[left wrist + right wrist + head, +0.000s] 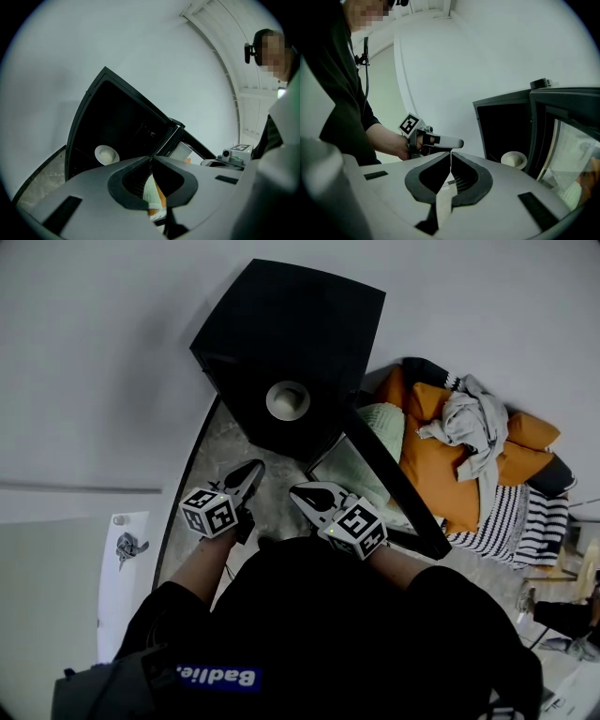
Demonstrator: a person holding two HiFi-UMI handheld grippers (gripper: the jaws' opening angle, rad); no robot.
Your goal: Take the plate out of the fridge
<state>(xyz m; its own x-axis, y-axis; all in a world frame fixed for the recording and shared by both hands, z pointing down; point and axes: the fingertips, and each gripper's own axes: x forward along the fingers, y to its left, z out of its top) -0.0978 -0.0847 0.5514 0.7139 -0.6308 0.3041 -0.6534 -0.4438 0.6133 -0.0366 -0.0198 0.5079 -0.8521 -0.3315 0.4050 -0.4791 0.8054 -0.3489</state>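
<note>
One round pale plate, boxy matte-black fridge, speckled floor

The fridge is too dark inside to read. The lump on the plate is too small to name. The door is cut off rightward.

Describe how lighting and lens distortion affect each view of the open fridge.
Head view: strong fisheye bend, dark corners; the fridge is nearly black, the plate the only bright spot inside. Left gripper view: round dark border, wall lines curve. Right gripper view: fridge interior lost in shadow.
</note>
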